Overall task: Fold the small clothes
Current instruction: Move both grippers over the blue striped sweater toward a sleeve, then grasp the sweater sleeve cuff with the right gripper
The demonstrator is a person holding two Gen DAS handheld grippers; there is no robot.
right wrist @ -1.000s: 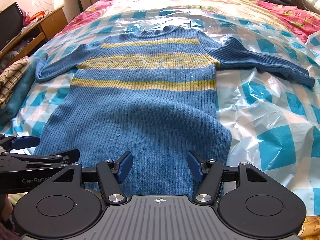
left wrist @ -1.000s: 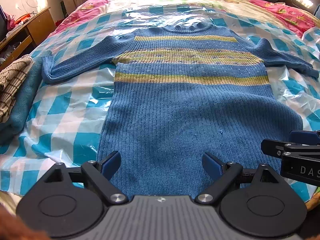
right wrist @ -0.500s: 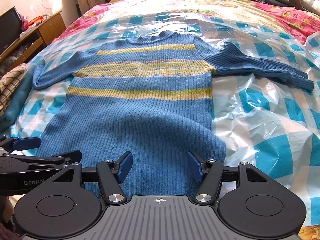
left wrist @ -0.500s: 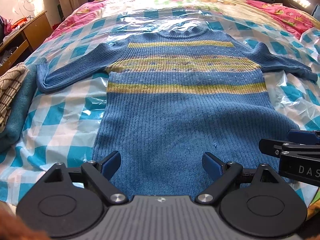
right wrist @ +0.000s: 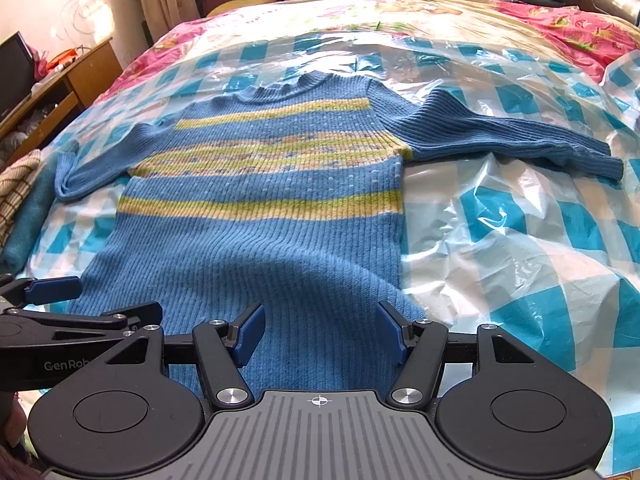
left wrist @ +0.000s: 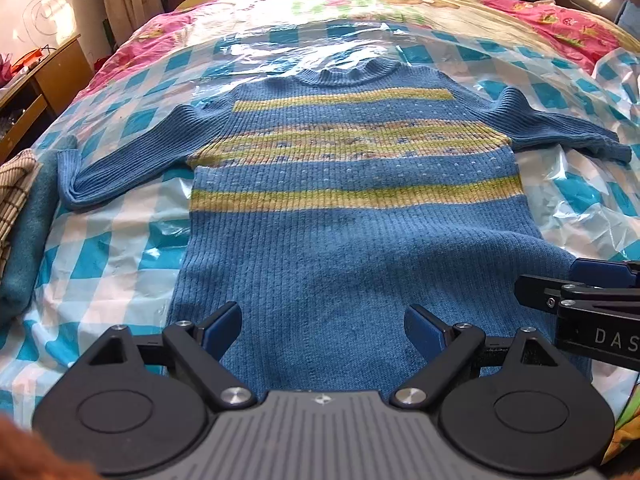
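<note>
sweater (left wrist: pixel 352 240) flat on sheet (left wrist: pixel 112 248) | left gripper (left wrist: pixel 322 330) fingers apart | right gripper (right wrist: pixel 320 334) likewise

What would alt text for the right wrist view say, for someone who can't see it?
A blue ribbed knit sweater with yellow-green stripes lies flat, sleeves spread, on a blue-and-white checked plastic sheet covering a bed. The open right gripper hovers over its hem, with the left gripper open at the left edge.
</note>
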